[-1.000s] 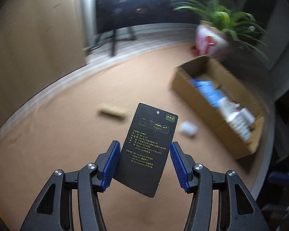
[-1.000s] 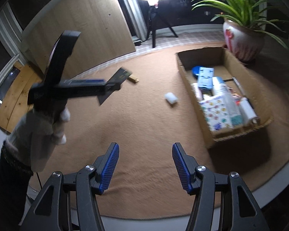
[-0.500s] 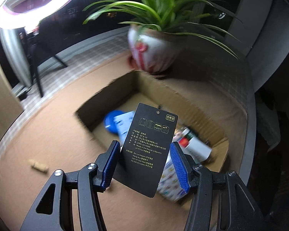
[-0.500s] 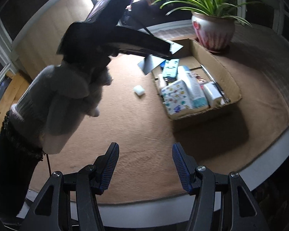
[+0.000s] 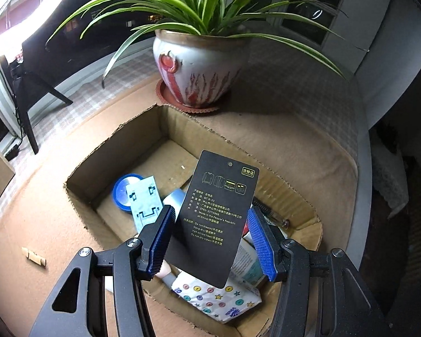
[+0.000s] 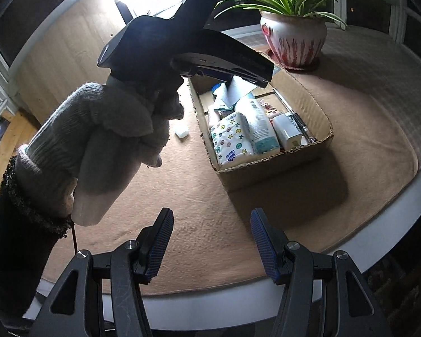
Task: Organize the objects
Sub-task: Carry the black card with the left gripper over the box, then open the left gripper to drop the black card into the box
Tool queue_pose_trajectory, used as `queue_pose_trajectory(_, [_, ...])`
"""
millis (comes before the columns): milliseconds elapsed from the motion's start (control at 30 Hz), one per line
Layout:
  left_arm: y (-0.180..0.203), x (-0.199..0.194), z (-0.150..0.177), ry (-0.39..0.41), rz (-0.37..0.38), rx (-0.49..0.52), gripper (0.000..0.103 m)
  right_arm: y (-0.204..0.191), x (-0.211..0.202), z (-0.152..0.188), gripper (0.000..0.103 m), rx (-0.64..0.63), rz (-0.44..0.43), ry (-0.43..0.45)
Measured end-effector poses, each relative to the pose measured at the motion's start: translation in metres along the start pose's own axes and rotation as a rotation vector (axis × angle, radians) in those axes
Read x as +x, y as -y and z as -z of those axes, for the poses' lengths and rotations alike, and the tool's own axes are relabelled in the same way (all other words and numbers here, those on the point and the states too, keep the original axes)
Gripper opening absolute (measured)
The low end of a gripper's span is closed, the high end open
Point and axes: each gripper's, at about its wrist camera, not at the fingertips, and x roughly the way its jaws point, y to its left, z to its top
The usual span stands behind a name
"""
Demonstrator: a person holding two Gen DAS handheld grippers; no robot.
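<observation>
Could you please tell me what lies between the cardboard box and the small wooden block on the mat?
Only bare tan mat separates box and block, per left wrist view.

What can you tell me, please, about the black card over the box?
The card is a flat, thin black hang tag, seemingly cardstock, with a punched hole near its top and gold garment icons and care text. It stands roughly upright, slightly tilted, between the blue pads of the left hand-held gripper, above the open box.

A black hang tag (image 5: 220, 219) bears gold print. The jaws' pads (image 5: 262, 243) are blue. The tissue pack (image 5: 219, 297) is white with coloured buttons and stars. The flowerpot (image 5: 196, 67) is white, streaked red. The cardboard box (image 5: 118, 151) is brown.
</observation>
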Motion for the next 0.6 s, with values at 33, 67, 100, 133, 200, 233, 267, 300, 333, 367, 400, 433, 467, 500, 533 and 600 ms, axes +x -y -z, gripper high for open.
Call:
queue_pose_trajectory(33, [0.0,0.0,0.0,0.002,0.002,0.001,0.058,0.001,0.001,0.0,0.054,0.0,0.0,-0.002])
queue_pose_trajectory(67, [0.001,-0.001,-0.001,0.006,0.01,0.002,0.058,0.001,0.001,0.0,0.054,0.0,0.0,-0.004])
queue_pose_trajectory(100, [0.001,-0.002,-0.001,0.008,0.021,0.005,0.06,0.002,0.002,-0.001,0.054,0.0,-0.001,-0.005])
queue_pose_trajectory(133, [0.001,-0.002,-0.001,0.003,0.022,0.005,0.068,0.0,0.001,-0.001,0.054,-0.001,-0.002,-0.007])
queue_pose_trajectory(200, [0.001,-0.004,0.0,0.002,0.021,0.004,0.08,-0.001,0.001,-0.002,0.054,-0.004,-0.008,-0.006])
queue_pose_trajectory(233, [0.0,-0.006,0.001,0.009,0.02,0.005,0.08,-0.003,0.001,-0.002,0.054,-0.007,-0.012,-0.006])
queue_pose_trajectory(267, [0.0,-0.008,0.001,0.012,0.016,0.004,0.08,-0.004,-0.001,-0.001,0.054,-0.011,-0.014,-0.006])
queue_pose_trajectory(300, [-0.002,-0.011,0.002,0.015,0.013,0.001,0.08,-0.006,0.0,-0.002,0.054,-0.015,-0.015,-0.007])
queue_pose_trajectory(333, [-0.003,-0.013,0.003,0.017,0.014,-0.002,0.08,-0.007,0.001,-0.002,0.054,-0.018,-0.016,-0.01])
queue_pose_trajectory(367, [-0.005,-0.017,0.005,0.022,0.011,-0.005,0.08,-0.008,0.002,-0.003,0.054,-0.019,-0.016,-0.011])
queue_pose_trajectory(400, [-0.008,-0.02,0.007,0.027,0.007,-0.007,0.08,-0.01,0.004,-0.004,0.054,-0.021,-0.017,-0.013])
queue_pose_trajectory(433, [-0.01,-0.023,0.008,0.03,0.004,-0.012,0.08,-0.012,0.004,-0.004,0.054,-0.023,-0.019,-0.014])
queue_pose_trajectory(467, [-0.013,-0.027,0.009,0.033,0.003,-0.016,0.08,-0.013,0.005,-0.005,0.054,-0.024,-0.021,-0.014])
queue_pose_trajectory(500, [-0.018,-0.032,0.012,0.037,0.001,-0.02,0.08,-0.015,0.006,-0.005,0.054,-0.025,-0.025,-0.016])
queue_pose_trajectory(533, [-0.022,-0.036,0.013,0.038,-0.004,-0.025,0.08,-0.017,0.008,-0.006,0.054,-0.026,-0.028,-0.017])
queue_pose_trajectory(600, [-0.032,-0.046,0.018,0.047,-0.015,-0.041,0.08,-0.02,0.012,-0.007,0.054,-0.028,-0.033,-0.021])
